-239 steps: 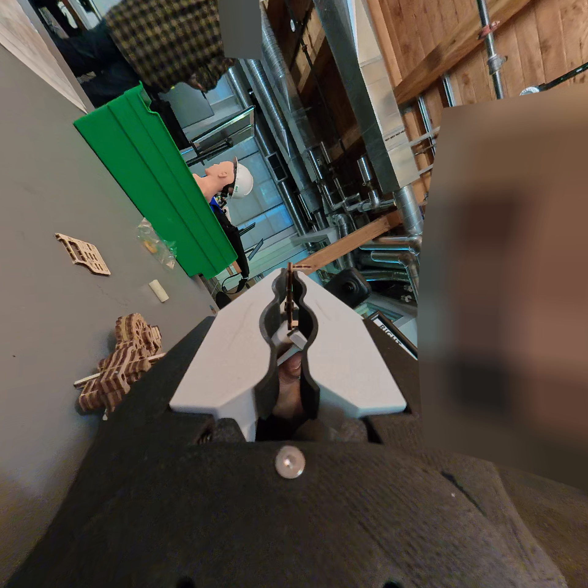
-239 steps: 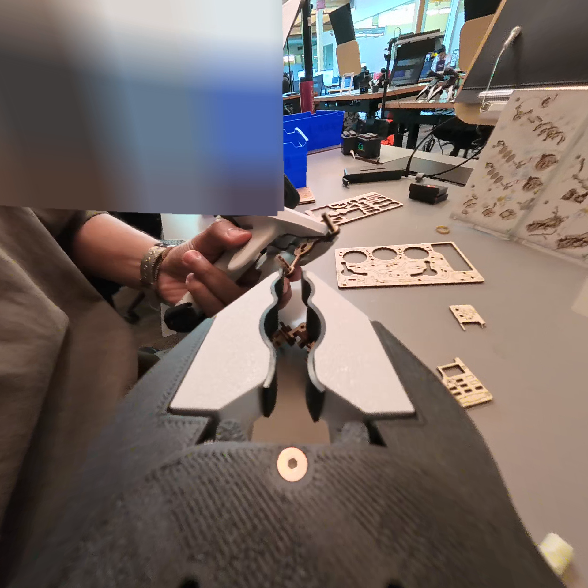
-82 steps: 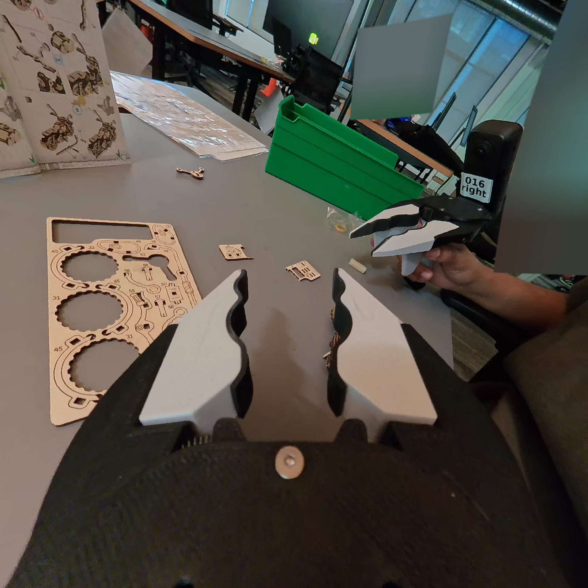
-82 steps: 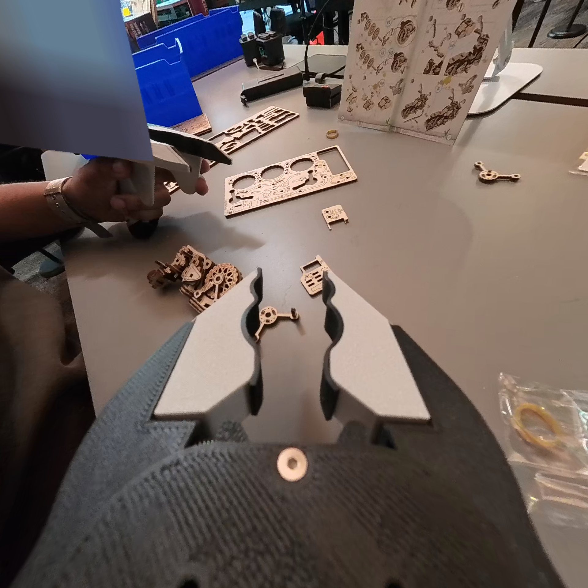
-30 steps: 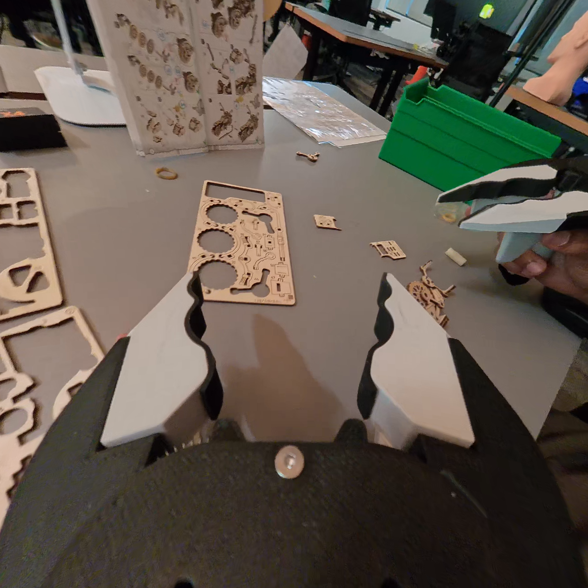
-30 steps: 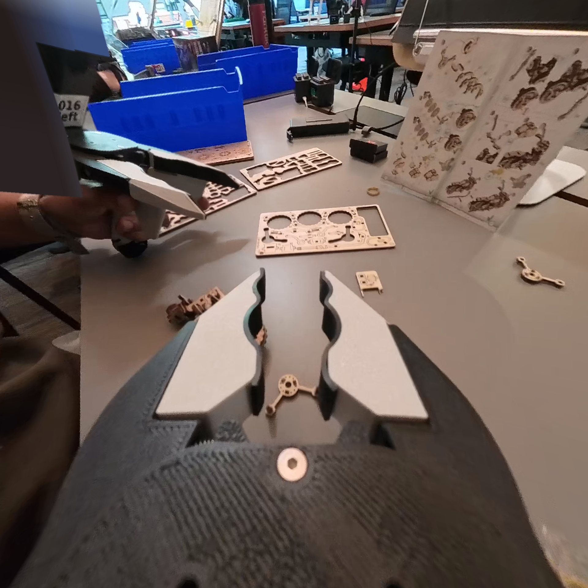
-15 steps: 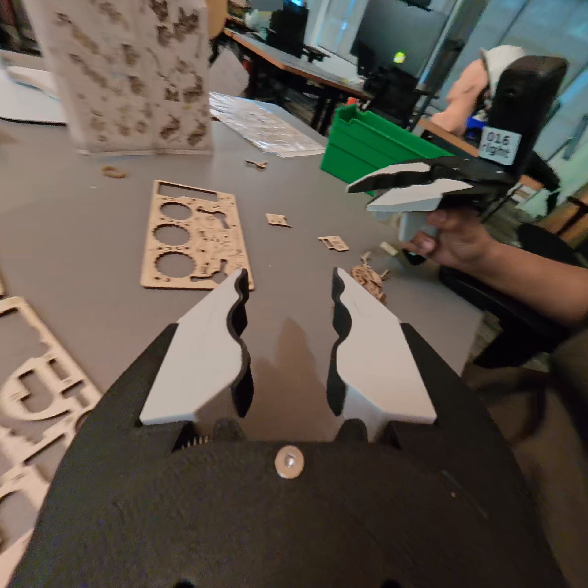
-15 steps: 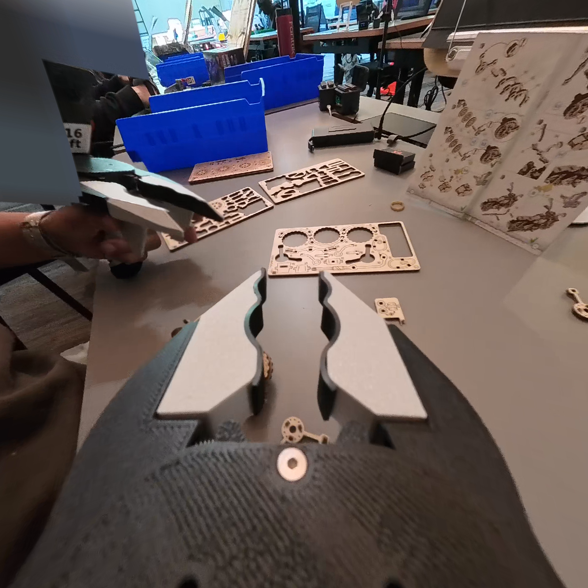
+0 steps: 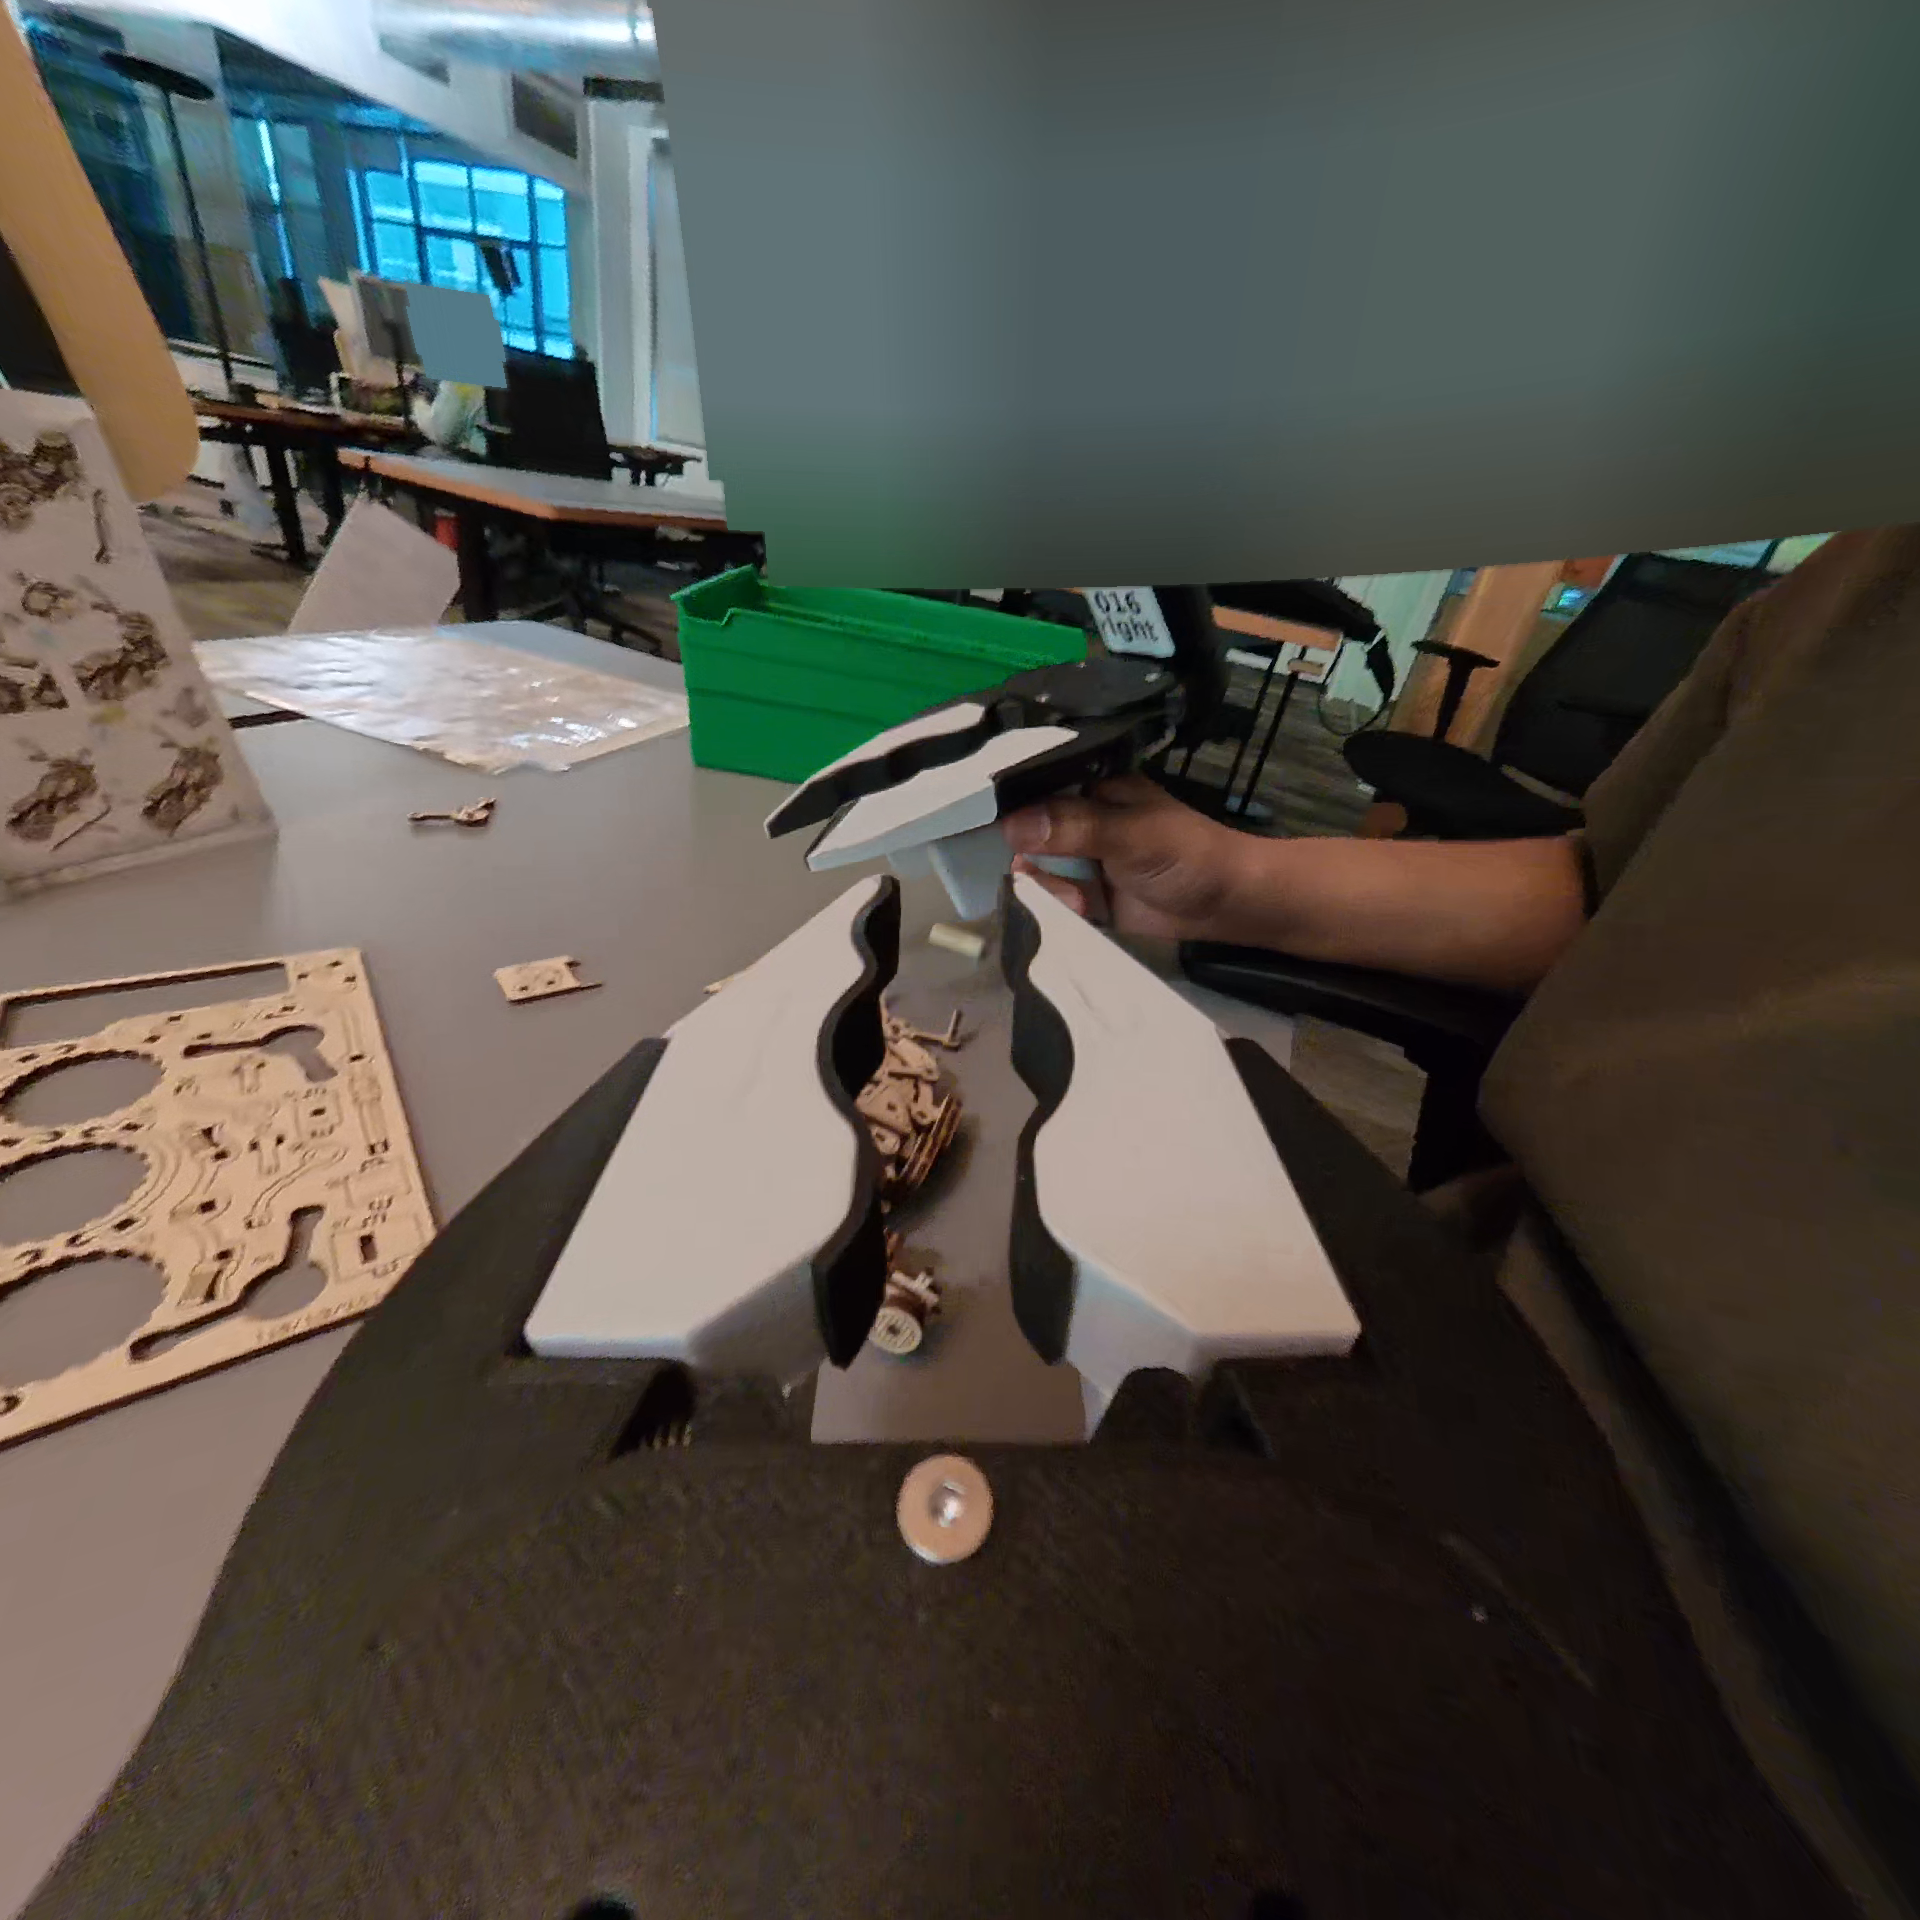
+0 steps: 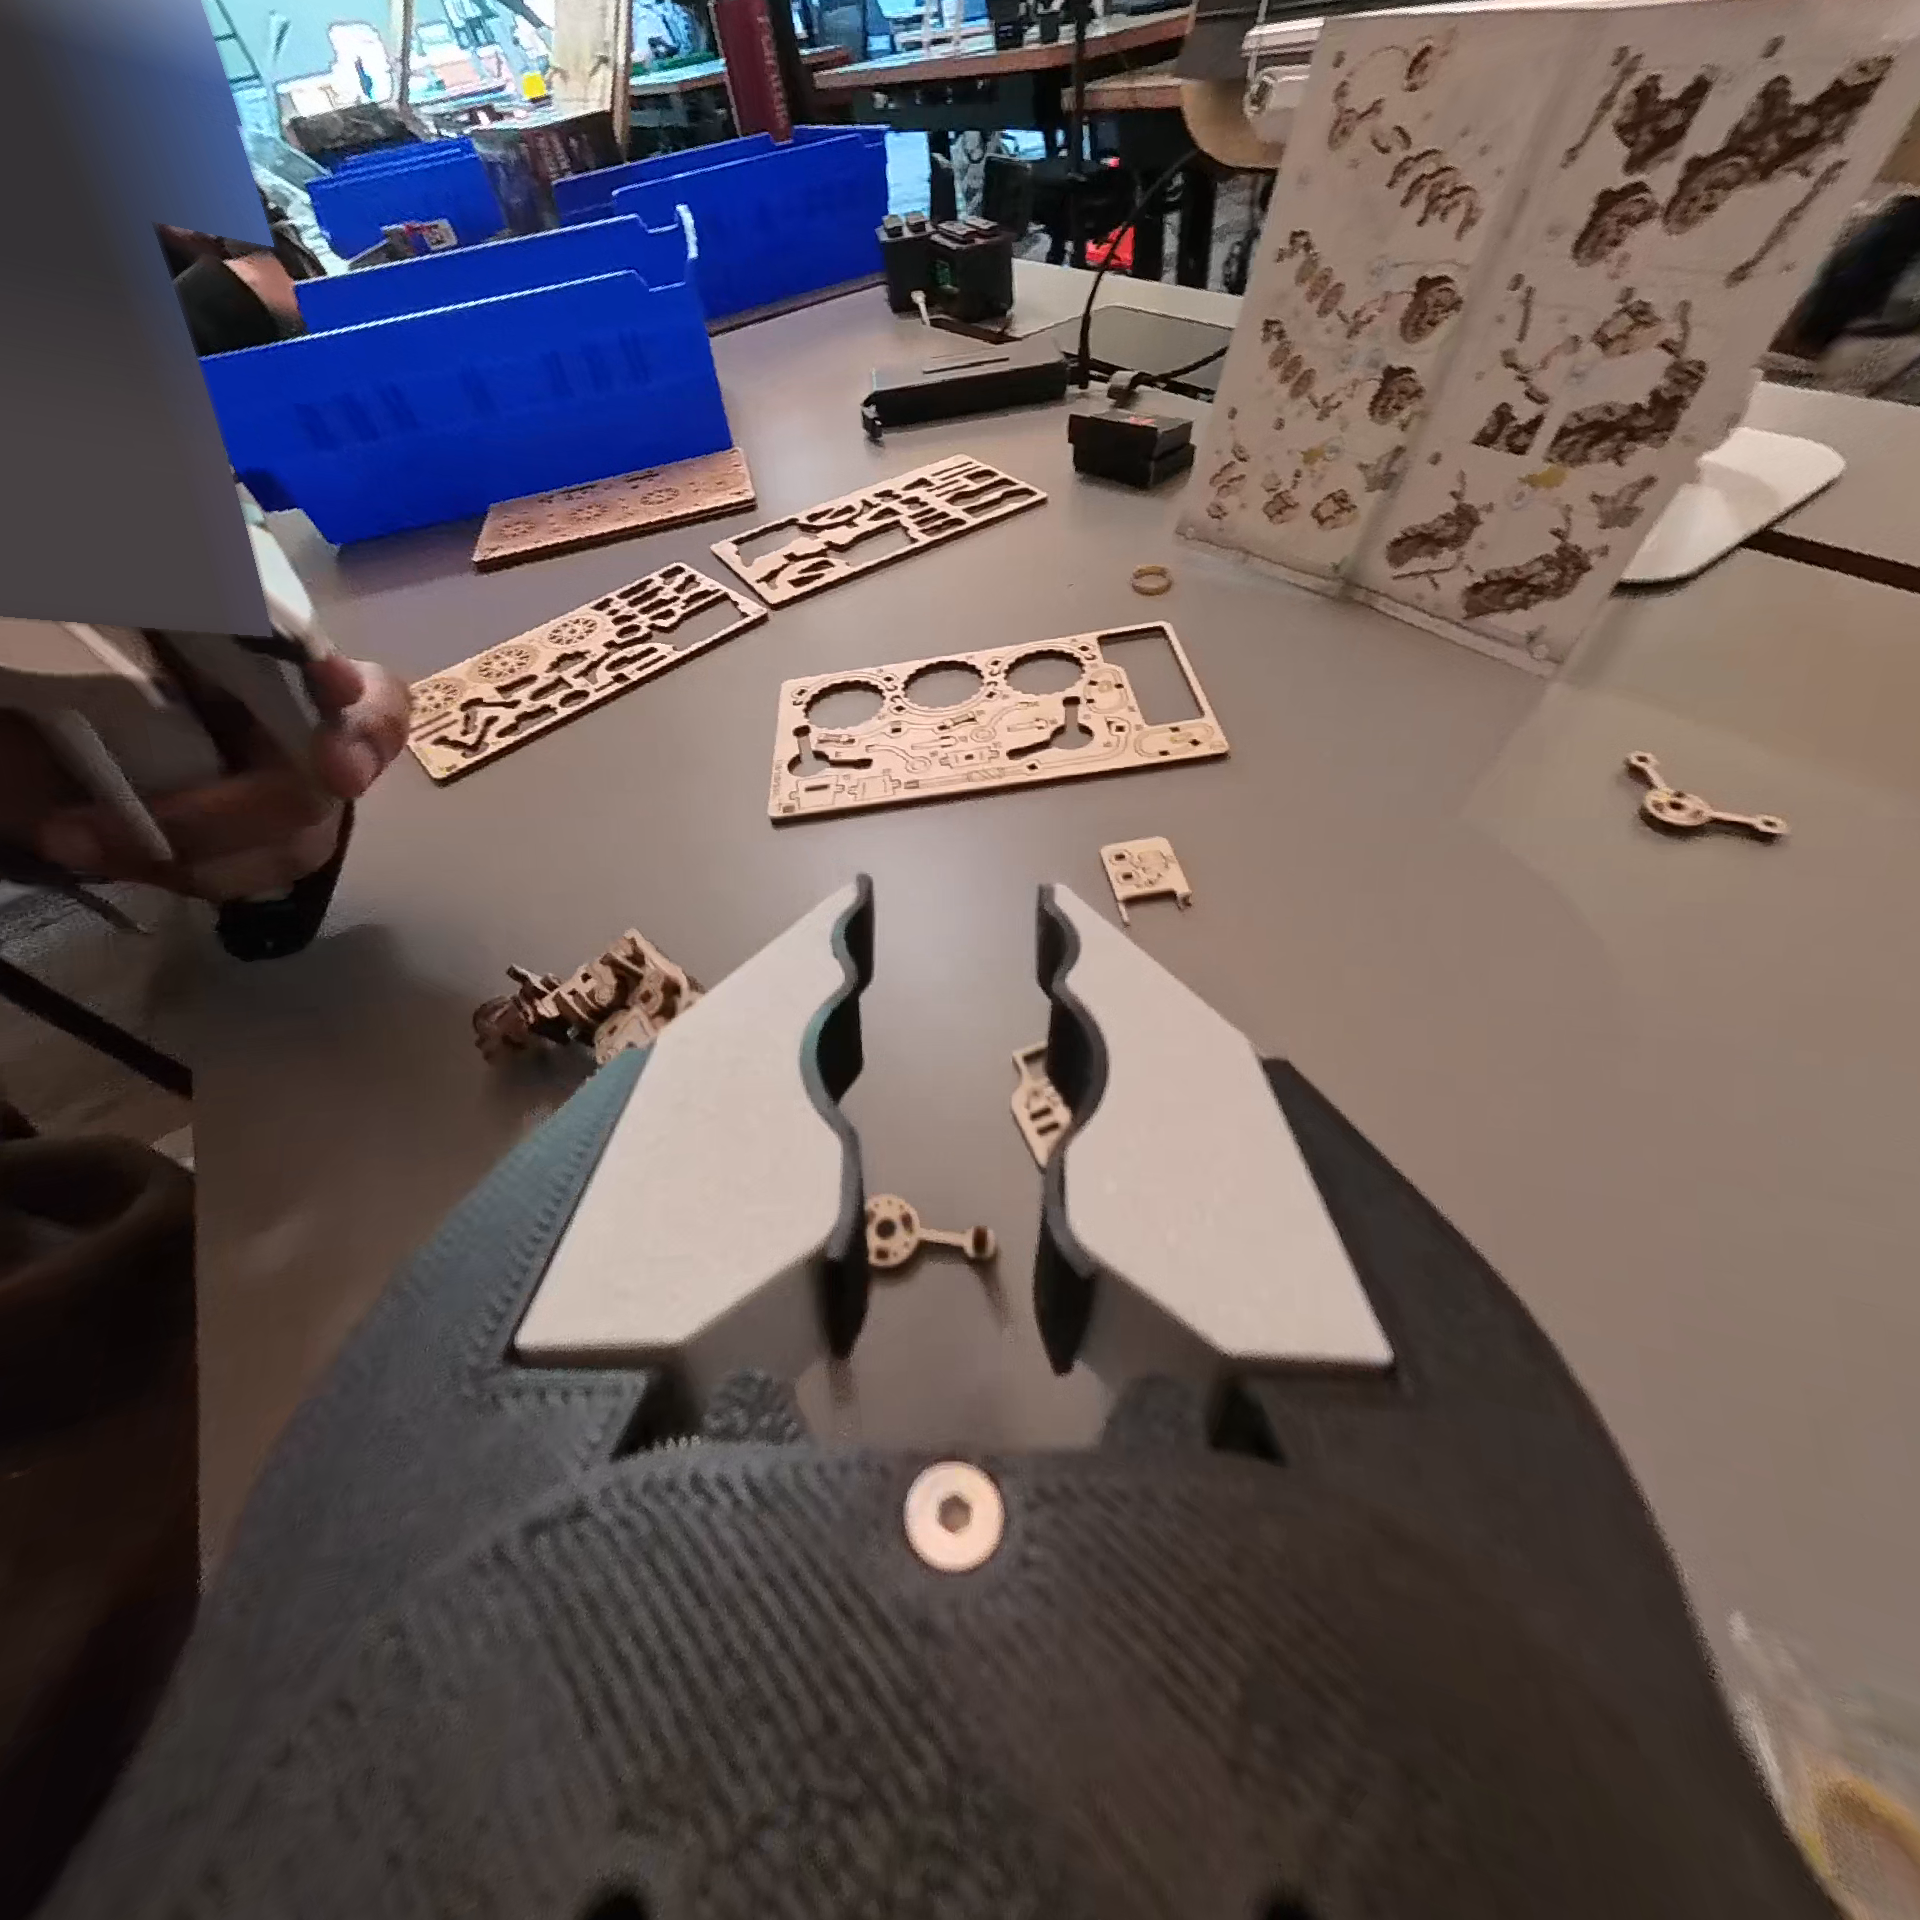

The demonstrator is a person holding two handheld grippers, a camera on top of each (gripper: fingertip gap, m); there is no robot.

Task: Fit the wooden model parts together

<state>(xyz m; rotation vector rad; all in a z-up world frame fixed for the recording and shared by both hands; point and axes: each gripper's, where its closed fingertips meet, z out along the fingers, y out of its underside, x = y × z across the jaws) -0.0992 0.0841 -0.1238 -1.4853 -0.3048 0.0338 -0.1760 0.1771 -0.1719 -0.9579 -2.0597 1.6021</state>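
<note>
The partly built wooden model (image 9: 904,1117) lies on the grey table, seen through the gap of my left gripper (image 9: 948,894), which is open and hovers over it. In the right wrist view the model (image 10: 592,997) lies left of my right gripper (image 10: 953,894), which is open and empty. A small flat wooden part with a round head (image 10: 914,1242) lies on the table between the right gripper's fingers. Another flat part (image 10: 1039,1107) is half hidden by the right finger. The right gripper (image 9: 821,826), held by a hand, shows beyond the left one.
A cut-out wooden sheet (image 10: 997,727) lies ahead, with more sheets (image 10: 582,665) and blue bins (image 10: 468,416) behind. Loose parts (image 10: 1143,873) (image 10: 1694,805) lie to the right. An instruction sheet (image 10: 1507,312) stands at the back right. A green bin (image 9: 873,675) stands beyond the model.
Eight seconds ago the left gripper was shut on a thin wooden part held in the air; now both are open over the table. The left gripper has swung right over the model and narrowed its gap.
</note>
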